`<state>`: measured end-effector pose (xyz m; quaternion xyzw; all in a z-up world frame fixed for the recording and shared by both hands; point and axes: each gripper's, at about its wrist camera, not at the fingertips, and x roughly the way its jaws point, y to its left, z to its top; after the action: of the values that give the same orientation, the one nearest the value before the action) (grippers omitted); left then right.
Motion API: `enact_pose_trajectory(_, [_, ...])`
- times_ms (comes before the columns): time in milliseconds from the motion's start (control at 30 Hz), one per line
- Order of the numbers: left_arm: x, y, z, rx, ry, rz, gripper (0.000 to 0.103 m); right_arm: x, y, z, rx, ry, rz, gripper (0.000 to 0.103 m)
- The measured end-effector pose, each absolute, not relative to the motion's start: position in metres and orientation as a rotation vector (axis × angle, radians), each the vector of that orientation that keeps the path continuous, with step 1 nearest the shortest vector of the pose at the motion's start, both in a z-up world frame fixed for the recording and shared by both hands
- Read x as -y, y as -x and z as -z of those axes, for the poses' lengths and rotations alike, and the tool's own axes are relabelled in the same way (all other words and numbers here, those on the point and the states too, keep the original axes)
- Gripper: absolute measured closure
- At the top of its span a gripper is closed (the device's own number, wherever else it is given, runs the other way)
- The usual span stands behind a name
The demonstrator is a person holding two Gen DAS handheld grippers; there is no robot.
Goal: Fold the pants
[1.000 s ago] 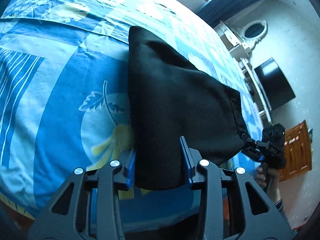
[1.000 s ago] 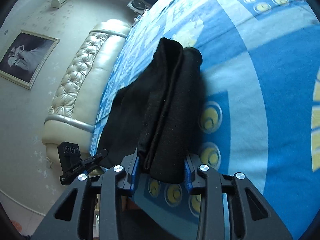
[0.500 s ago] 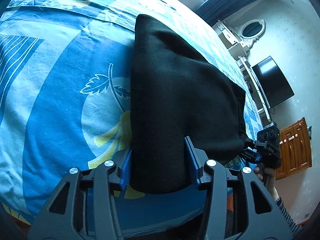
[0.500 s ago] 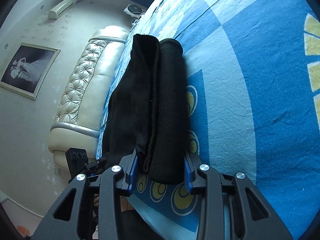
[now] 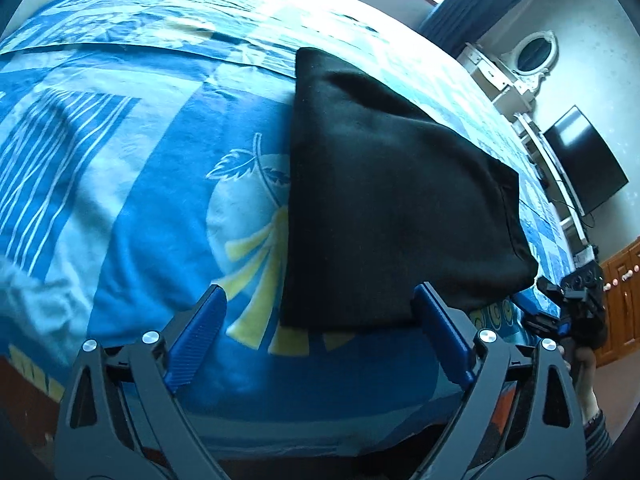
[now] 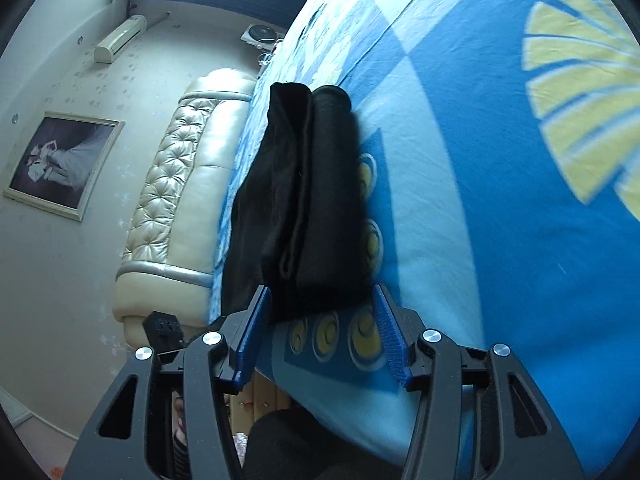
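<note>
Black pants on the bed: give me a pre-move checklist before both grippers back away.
1. Left gripper jaws opening, blue pads clear of the pants: ok.
2. Right gripper jaws opening, fabric edge between them, left pad close: cannot tell if clear.
3. Pants lying folded on the bedsheet: ok.
4. Layers stacked evenly, seen from the right wrist: ok.
5. Far edge square: cannot tell.

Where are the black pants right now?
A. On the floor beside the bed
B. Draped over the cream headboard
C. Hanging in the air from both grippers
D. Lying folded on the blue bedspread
D: the folded pants rest flat on the bedspread.
</note>
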<state>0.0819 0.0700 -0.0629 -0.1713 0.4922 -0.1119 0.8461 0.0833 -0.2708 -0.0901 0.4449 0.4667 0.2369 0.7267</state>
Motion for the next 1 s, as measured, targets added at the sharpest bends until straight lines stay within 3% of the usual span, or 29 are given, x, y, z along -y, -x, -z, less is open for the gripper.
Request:
enact_pose_trajectory(367, [-0.056, -0.030, 0.030, -0.972, 0.191, 0.080, 0.008, 0.261, -0.052, 0.074, -1.049, -0.887, -0.398, 0.023])
enact_pose_trajectory(1000, [-0.041, 0.010, 0.005, -0.859, 0.110, -0.008, 0.007, 0.199, -0.024, 0.029, -0.974, -0.340, -0.051, 0.022])
